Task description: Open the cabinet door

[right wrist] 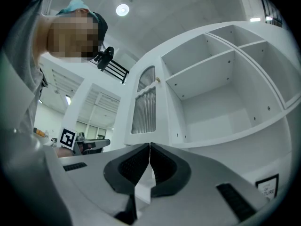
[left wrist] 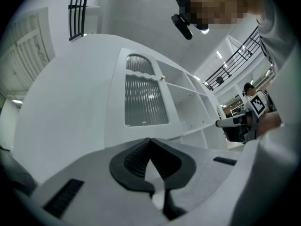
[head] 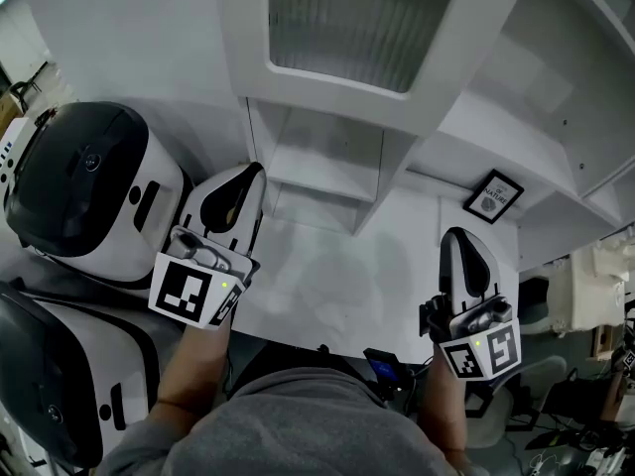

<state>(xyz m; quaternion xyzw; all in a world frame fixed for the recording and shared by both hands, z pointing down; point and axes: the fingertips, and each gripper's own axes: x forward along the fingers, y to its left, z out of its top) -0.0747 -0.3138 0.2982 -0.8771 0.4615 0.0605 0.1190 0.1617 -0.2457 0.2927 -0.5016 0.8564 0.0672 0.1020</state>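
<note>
Door: cabinet door [head: 342, 23], upper centre, seemingly shut; knob [left wrist: 162, 78] untouched.
Grippers: left gripper [head: 254, 170], right gripper [head: 457, 236] pressed together, empty, lower frame.
Remaining: reach, grasp, pull.

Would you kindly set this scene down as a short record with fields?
Door: ribbed-glass panel, small knob on the edge beside the open shelves; neither gripper touches it
Left gripper: fingers together, nothing between them, facing the door
Right gripper: fingers together, nothing between them, facing the shelves
Counter: small framed picture at its right end
Beside the counter, left: two black-and-white appliances
</note>
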